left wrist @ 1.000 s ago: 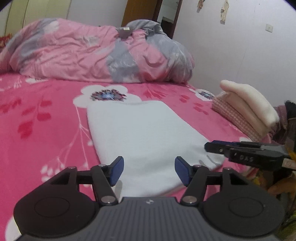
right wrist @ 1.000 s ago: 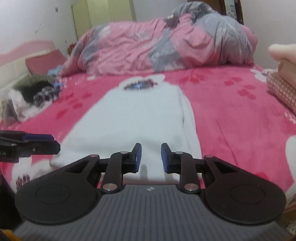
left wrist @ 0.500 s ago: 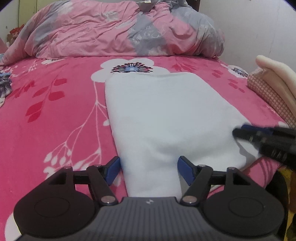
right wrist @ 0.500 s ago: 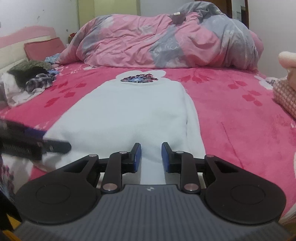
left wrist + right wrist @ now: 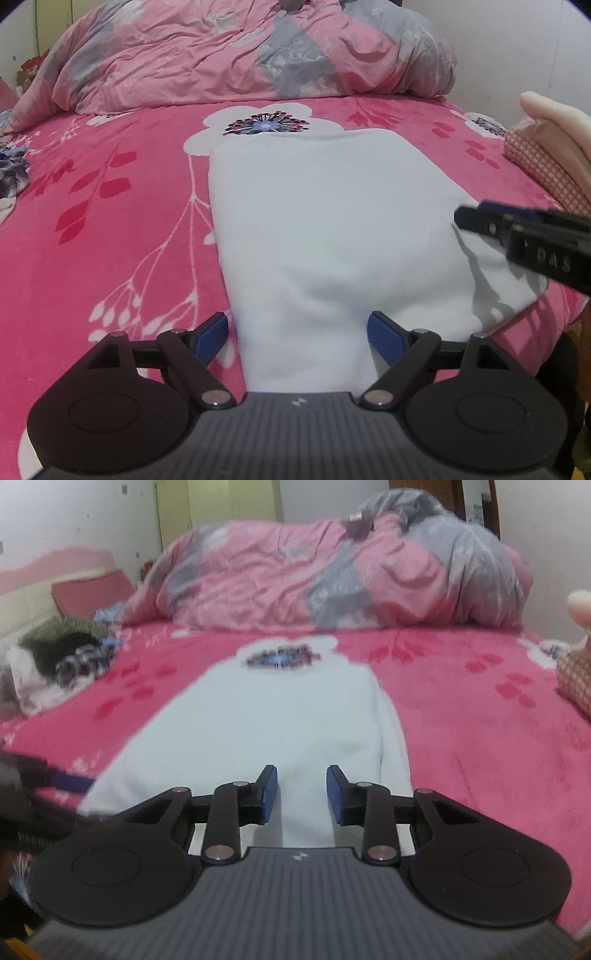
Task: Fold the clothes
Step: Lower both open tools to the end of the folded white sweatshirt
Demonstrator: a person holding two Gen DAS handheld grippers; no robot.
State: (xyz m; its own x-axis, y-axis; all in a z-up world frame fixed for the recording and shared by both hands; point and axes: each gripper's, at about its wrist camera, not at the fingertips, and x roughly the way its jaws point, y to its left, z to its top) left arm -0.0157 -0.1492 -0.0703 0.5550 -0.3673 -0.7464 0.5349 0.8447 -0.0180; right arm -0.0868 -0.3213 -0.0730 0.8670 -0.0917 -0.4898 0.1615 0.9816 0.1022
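- The left gripper (image 5: pixel 297 334) has its jaws spread wide and holds nothing; its blue pads straddle the near hem of the white garment (image 5: pixel 332 236), one pad off the cloth's left edge over the pink bedsheet (image 5: pixel 92 229), the other over the cloth.
- The right gripper (image 5: pixel 301 794) also has its jaws parted, more narrowly, and empty, with the near hem of the white garment (image 5: pixel 266 723) showing between the pads. Whether the pads touch the fabric I cannot tell, as this view is blurred.
- From either set of jaws the garment runs straight toward 12 o'clock: its long axis lies along the line of the fingers, away toward the rumpled quilt (image 5: pixel 240 55) at the far end of the bed.
- In the left wrist view the right gripper (image 5: pixel 524 236) enters at 3 o'clock, over the garment's near right corner.
- Both grippers sit at the same near hem, neither clearly closer, so a fold along the long axis would probably take the two together, lifting the hem toward 12 o'clock.
- A stack of folded clothes (image 5: pixel 554 155) lies at 2 o'clock, apart from the garment.
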